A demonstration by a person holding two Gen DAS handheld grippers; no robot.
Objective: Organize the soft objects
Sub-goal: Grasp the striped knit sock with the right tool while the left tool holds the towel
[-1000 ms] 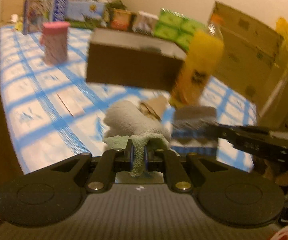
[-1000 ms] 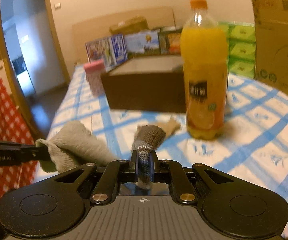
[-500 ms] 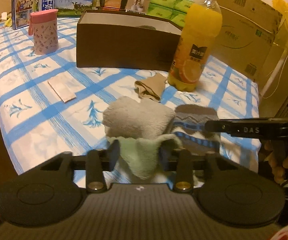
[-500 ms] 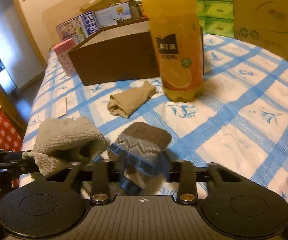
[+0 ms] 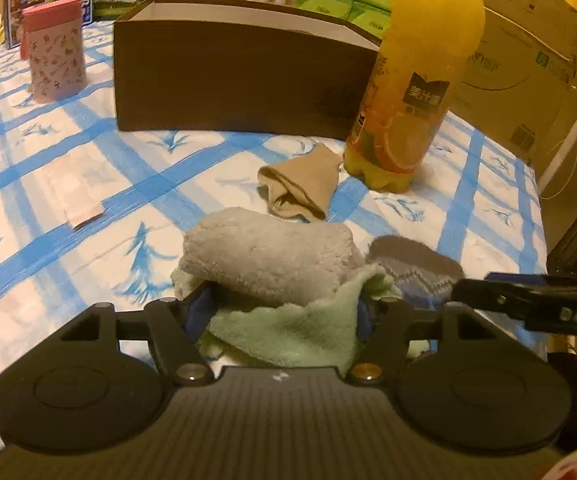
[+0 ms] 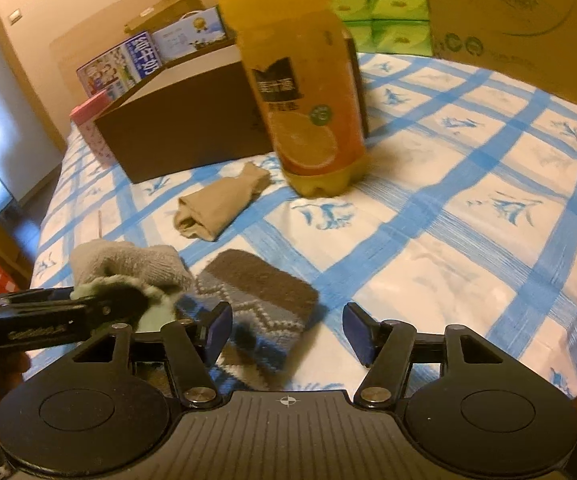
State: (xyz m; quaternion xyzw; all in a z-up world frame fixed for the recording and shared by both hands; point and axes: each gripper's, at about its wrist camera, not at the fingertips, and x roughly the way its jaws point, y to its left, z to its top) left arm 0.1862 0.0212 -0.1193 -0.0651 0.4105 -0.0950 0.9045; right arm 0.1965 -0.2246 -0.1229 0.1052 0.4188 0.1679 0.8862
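"DAS" on right claw.

Both cameras ride low on the grippers, angled down, close over the checked tablecloth. Both views share the orange juice bottle and brown box.

The orange juice bottle loses its cap past the top edge. The brown box hides whatever's inside, and the patterned sock looks smeared.

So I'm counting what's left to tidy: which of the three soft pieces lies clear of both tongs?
The tan sock, lying alone beside the juice bottle. The grey-green sock sits between the opening left tongs; the patterned sock lies under the opening right tongs.
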